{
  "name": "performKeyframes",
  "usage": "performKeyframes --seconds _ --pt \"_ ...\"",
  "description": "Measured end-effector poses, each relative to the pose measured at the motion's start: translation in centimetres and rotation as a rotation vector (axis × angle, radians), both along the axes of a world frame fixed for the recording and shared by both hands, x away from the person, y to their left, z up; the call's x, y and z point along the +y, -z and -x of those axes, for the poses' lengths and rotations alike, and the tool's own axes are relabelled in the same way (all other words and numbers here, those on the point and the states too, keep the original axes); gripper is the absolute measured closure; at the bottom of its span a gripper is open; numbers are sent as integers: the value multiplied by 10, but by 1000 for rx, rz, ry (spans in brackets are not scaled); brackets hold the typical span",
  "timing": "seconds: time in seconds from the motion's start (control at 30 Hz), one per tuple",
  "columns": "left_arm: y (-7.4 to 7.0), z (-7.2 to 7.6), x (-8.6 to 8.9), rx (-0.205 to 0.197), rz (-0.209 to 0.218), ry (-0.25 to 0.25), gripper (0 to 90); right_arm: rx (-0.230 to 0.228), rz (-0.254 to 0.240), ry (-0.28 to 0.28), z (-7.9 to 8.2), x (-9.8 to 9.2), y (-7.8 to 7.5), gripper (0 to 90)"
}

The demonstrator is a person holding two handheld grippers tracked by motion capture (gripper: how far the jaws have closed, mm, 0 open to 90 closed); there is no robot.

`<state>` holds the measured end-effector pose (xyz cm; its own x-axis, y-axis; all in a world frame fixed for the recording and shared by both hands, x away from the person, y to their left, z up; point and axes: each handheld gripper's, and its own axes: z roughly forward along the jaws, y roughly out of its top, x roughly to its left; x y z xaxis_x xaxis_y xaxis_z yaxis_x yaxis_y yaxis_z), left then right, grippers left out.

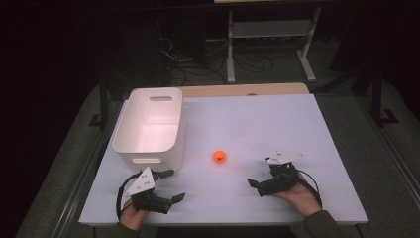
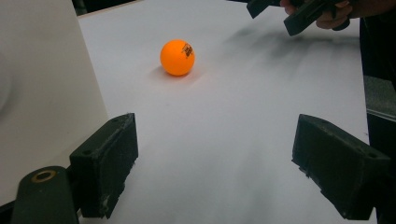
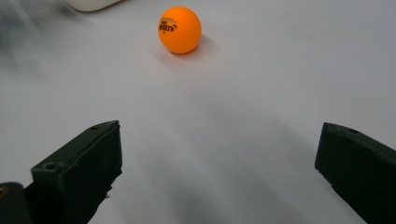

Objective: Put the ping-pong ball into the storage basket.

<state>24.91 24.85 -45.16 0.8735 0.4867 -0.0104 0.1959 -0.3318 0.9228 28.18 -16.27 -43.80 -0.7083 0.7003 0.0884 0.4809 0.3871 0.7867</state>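
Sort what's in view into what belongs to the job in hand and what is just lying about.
Part of the job:
- orange ball, loose on the table
- left gripper, open
- right gripper, open
- white bin, probably the ball's destination

Just there:
- metal stand behind the table
- cables on the floor

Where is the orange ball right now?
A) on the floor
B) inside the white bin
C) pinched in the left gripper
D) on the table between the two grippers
D: the orange ping-pong ball sits on the white table, beside the white bin, with both grippers open and apart from it.
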Motion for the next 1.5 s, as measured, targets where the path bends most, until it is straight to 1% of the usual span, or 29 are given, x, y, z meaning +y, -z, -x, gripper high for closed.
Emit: performKeyframes --seconds 0.83,1.5 --pt "0 0 0 -2 -2 0 142 9 -17 6 -9 6 -2 4" --pt "0 0 0 0 -1 -1 142 21 -28 -3 -18 13 -2 4"
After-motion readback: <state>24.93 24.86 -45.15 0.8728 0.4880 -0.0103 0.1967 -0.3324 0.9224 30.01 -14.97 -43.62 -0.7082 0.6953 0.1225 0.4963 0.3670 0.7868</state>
